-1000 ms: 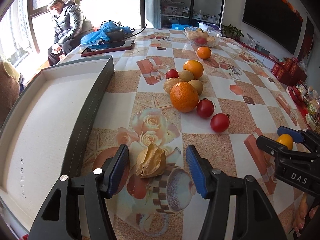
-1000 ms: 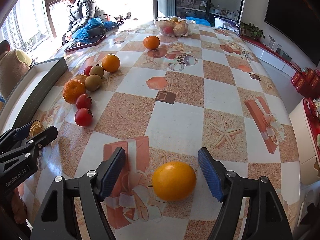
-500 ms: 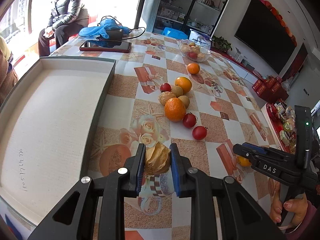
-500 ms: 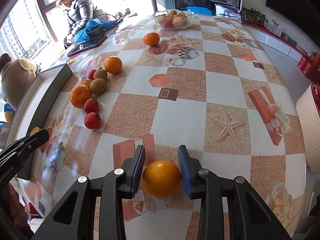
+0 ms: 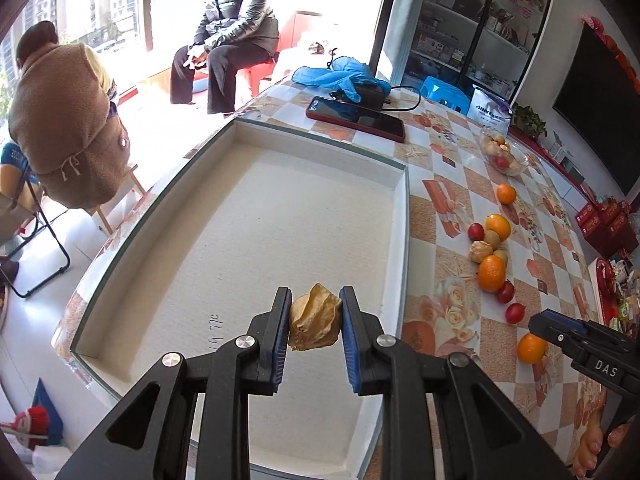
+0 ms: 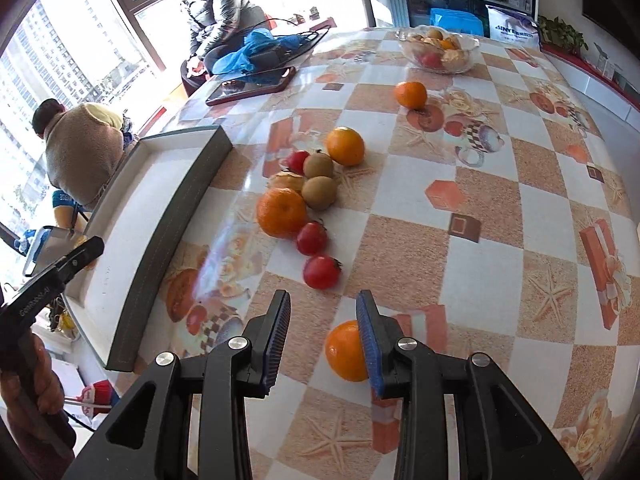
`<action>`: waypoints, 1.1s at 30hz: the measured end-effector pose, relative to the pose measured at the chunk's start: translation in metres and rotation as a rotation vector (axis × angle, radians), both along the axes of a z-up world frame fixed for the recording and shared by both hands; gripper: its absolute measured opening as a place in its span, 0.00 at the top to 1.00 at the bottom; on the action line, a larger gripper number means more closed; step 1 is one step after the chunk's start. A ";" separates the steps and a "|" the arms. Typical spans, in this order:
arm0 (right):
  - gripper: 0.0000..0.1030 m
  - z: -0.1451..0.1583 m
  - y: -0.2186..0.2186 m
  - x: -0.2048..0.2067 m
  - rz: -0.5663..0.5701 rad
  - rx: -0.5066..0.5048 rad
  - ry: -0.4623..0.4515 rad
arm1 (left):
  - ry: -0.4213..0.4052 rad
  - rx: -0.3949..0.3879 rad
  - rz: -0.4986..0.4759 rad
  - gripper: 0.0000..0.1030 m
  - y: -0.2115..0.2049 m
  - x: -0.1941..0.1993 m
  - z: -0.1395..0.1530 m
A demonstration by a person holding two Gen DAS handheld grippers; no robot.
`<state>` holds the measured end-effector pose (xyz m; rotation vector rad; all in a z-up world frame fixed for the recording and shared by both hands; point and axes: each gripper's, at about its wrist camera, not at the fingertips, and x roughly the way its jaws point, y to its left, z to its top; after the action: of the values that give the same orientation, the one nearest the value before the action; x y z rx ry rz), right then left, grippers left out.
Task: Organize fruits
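My left gripper is shut on a tan papery husk fruit and holds it above the near part of the big white tray. My right gripper is lifted and stands partly open; an orange lies on the table under it, against the inner side of the right finger, not between the pads. A cluster of oranges, kiwis, tomatoes and a husk fruit lies on the table right of the tray; it also shows in the left wrist view.
A lone orange and a glass fruit bowl sit farther back. A phone and blue cloth lie beyond the tray. Two people sit by the window past the table edge.
My left gripper lifted the husk fruit and carried it left over the tray. My right gripper, shut on the orange half a second ago, has opened and shifted left; the orange lies off-centre.
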<state>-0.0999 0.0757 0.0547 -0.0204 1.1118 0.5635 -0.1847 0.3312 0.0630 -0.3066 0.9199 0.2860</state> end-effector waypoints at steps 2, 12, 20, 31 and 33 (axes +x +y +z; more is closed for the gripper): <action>0.65 0.005 0.023 0.000 0.040 0.018 0.007 | 0.011 -0.006 0.033 0.74 0.013 -0.002 -0.001; 0.16 0.016 0.072 -0.007 0.150 -0.040 -0.063 | 0.046 -0.012 0.072 0.74 0.034 -0.012 -0.021; 0.31 -0.018 0.045 -0.009 0.067 -0.132 -0.092 | 0.065 -0.014 0.039 0.74 0.017 -0.007 -0.032; 0.67 -0.036 0.064 0.004 0.028 -0.132 -0.026 | 0.081 0.006 0.052 0.74 0.025 -0.003 -0.038; 0.66 -0.033 0.060 0.005 0.029 -0.091 0.004 | 0.089 -0.004 0.060 0.74 0.028 -0.003 -0.041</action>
<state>-0.0945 0.1354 0.0219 -0.1144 1.1423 0.5388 -0.1873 0.3590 0.0223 -0.3274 1.0001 0.3550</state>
